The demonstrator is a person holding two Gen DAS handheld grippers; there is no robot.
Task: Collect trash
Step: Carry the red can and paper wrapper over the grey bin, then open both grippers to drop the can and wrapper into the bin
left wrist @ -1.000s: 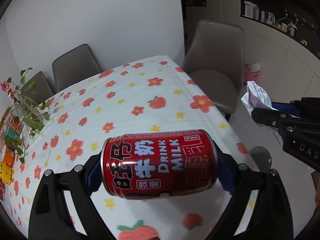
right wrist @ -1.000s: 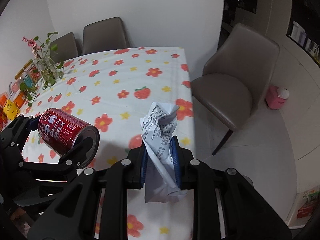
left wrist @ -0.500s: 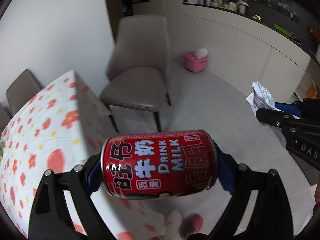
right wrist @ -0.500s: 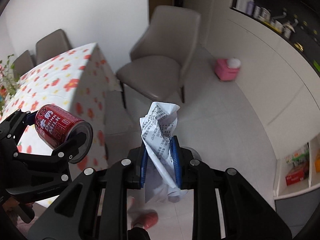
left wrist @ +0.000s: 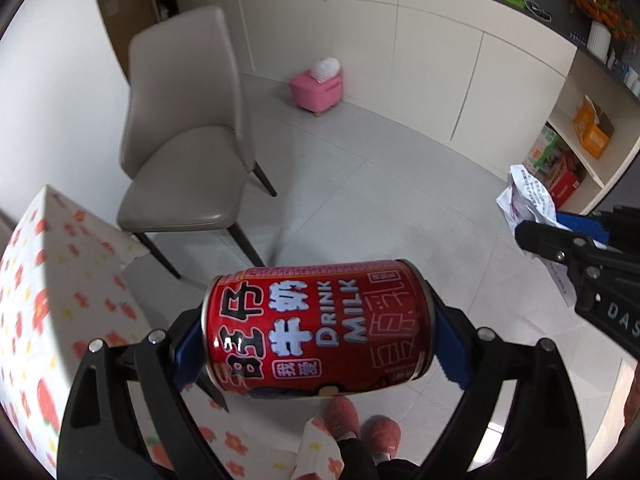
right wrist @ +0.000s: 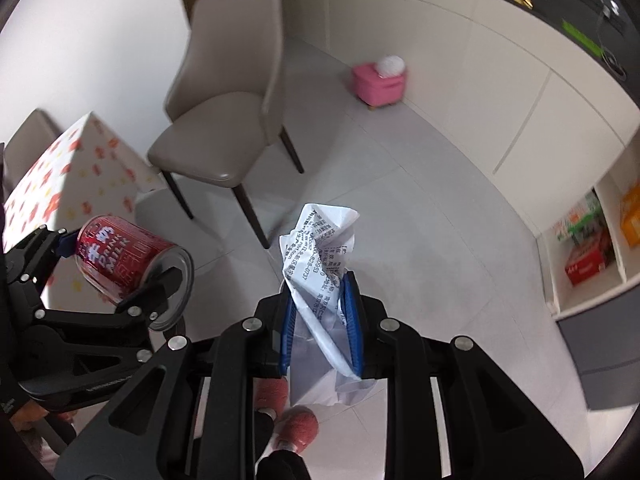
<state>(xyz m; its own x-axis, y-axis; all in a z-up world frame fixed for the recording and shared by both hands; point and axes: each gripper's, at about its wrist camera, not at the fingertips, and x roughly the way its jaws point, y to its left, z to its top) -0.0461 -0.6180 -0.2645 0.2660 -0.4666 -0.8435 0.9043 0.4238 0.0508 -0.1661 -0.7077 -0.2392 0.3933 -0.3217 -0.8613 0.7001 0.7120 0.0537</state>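
can [left wrist: 316, 328]: glossy red metal, bare shiny end. paper [right wrist: 320, 256]: crumpled, matt white, printed. fingers [right wrist: 352, 316]: blue plastic pads, matt black frame. floor [left wrist: 360, 184]: smooth grey tile.

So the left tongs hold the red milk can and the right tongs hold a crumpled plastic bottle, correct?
Not quite. The left tongs do hold the red milk can, but the right tongs hold a crumpled printed paper, not a bottle, as the right wrist view shows.
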